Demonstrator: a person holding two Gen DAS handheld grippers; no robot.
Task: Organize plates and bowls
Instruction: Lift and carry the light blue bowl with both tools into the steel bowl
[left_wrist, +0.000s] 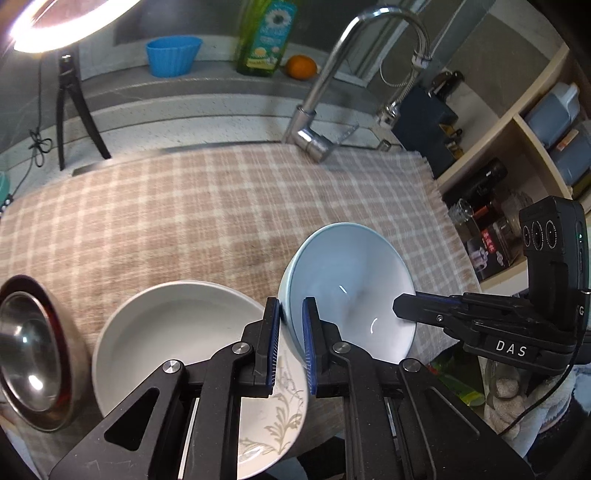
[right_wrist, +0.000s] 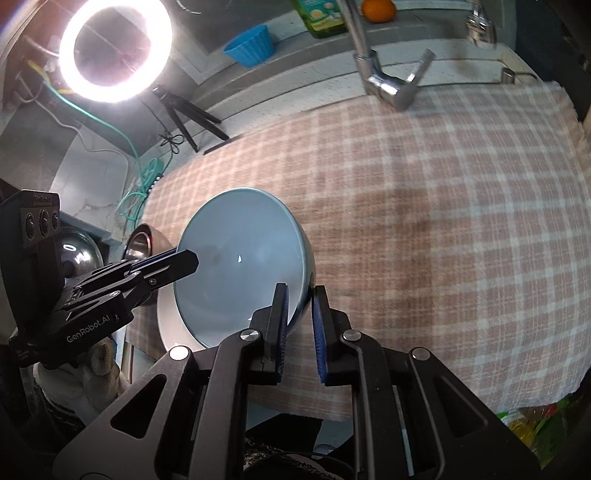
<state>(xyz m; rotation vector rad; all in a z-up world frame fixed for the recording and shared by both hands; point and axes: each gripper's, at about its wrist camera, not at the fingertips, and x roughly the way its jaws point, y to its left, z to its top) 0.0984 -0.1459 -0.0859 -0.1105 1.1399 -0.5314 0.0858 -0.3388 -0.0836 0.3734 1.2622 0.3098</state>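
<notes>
While the left wrist view looked steeply down over the checked cloth (left_wrist: 184, 206), the left gripper (left_wrist: 291, 332) was pinched nearly closed on the near rim of the pale blue bowl (left_wrist: 351, 280), tilted beside the white bowl (left_wrist: 173, 328); the right gripper (left_wrist: 402, 308) gripped its far rim. Seen from the right wrist, the right gripper (right_wrist: 299, 317) clamped the bowl's (right_wrist: 240, 258) edge, its jaws almost together, the left gripper (right_wrist: 184, 260) opposite.
</notes>
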